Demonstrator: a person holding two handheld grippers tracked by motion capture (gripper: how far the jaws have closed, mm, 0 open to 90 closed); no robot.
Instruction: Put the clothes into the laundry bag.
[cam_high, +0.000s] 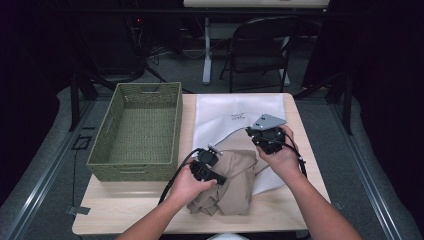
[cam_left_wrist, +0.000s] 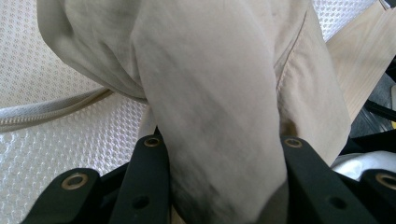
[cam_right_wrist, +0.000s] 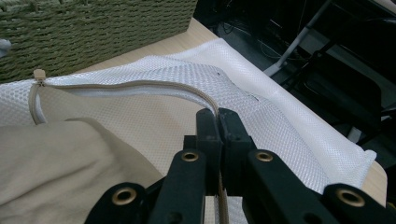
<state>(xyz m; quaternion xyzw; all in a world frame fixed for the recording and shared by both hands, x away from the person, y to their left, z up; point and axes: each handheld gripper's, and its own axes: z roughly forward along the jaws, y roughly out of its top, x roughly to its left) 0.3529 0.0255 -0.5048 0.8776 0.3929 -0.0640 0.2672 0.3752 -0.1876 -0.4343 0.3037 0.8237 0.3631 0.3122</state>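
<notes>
left claw gripping beige garment, right claw pinching mesh bag

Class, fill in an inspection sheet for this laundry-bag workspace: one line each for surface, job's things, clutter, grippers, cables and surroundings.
Surface: light wooden table, bare at the front left.
Job's things: beige garment bunched at the mouth of the white mesh bag; the bag's zipper edge lies open along its top.
Clutter: green woven basket at the table's left, nothing seen inside.
Grippers: left gripper has its jaws closed on a fold of the garment; right gripper has its jaws pinched shut on the zipper edge.
Cables: black cable trails from the left gripper toward the table front.
Surroundings: dark folding chair and a table leg beyond; grey floor.
</notes>
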